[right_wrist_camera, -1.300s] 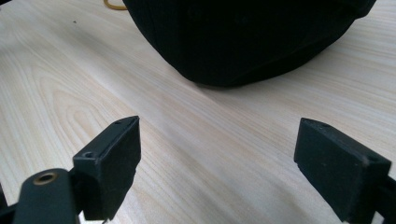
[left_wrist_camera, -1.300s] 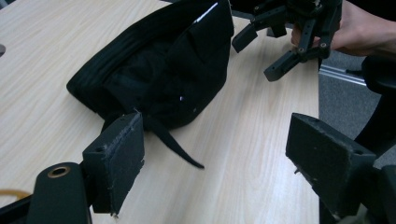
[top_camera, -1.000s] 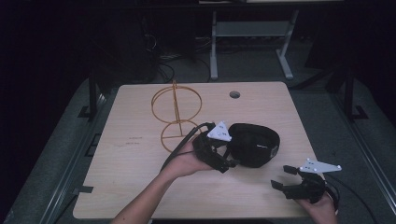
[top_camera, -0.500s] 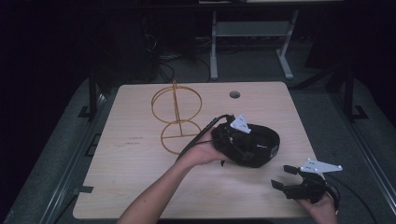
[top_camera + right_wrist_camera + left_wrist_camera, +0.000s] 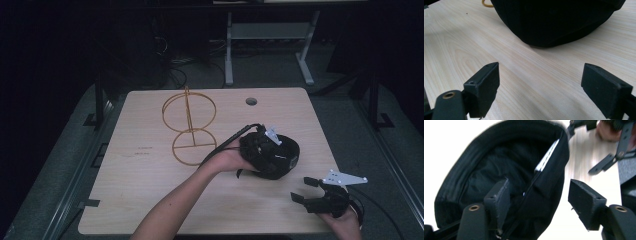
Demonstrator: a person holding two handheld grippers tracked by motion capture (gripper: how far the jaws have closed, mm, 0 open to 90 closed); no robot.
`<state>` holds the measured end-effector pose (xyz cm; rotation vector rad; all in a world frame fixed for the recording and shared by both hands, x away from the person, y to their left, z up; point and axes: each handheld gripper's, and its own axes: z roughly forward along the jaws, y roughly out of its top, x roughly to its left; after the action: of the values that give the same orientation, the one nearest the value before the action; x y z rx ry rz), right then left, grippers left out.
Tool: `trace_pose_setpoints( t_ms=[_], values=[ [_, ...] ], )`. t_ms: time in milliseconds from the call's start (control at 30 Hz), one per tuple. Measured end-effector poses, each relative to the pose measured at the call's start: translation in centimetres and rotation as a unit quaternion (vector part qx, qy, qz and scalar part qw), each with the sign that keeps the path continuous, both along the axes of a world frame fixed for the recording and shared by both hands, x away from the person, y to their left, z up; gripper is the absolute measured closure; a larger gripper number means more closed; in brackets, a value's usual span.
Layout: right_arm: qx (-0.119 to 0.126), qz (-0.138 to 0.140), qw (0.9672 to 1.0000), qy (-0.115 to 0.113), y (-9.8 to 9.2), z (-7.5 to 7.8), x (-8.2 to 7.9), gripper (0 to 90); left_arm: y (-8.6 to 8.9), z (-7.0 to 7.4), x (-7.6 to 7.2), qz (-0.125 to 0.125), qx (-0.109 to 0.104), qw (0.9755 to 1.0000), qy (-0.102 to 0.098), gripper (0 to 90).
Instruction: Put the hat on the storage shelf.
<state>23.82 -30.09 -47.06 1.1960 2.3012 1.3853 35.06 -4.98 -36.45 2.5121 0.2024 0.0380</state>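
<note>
A pale wooden table [image 5: 150,190] carries everything, with a small round hole [image 5: 251,101] near its far edge. On its far left-of-middle part stands a gold wire stand [image 5: 189,125], made of an upright ring on a post over a flat ring base.

Right of that stand, toward the near right part of the table, lies a black hat [image 5: 280,161], its opening turned up and a white label [image 5: 547,157] showing inside it. The left gripper [image 5: 260,145] sits over the hat's left rim; in the left gripper view one jaw is inside the hat and the other outside, with the rim [image 5: 544,192] between them. Its jaws have just been closing, yet the outer pad [image 5: 584,205] stands clear of the fabric, so the rim is not yet pinched.

The right gripper [image 5: 310,190] rests near the table's near right corner, apart from the hat, its jaws spread wide over bare wood with nothing between them.
</note>
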Motion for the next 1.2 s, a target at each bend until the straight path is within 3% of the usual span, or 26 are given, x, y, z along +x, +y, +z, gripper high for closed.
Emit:
trace_pose_setpoints(
  t_ms=[333,767,967,1200],
  values=[
    [0.001,-0.001,1.0000,0.003,-0.1,-0.1,0.0,15.0,0.1,-1.2,-0.2,-0.013,0.001,0.9998,0.015,57.9],
    [0.008,0.003,0.9999,0.012,-0.3,-0.4,0.1,15.4,-0.1,-1.1,-0.7,-0.036,0.000,0.9992,0.014,75.7],
    [0.015,0.001,0.9998,0.012,-0.4,-0.3,0.0,15.4,-0.3,-0.9,-1.0,-0.040,0.001,0.9991,0.009,78.5],
    [0.022,-0.003,0.9998,0.000,-0.6,-0.1,-0.1,15.3,-0.2,0.0,-0.9,-0.034,-0.023,0.9991,0.014,79.8]
  ],
)
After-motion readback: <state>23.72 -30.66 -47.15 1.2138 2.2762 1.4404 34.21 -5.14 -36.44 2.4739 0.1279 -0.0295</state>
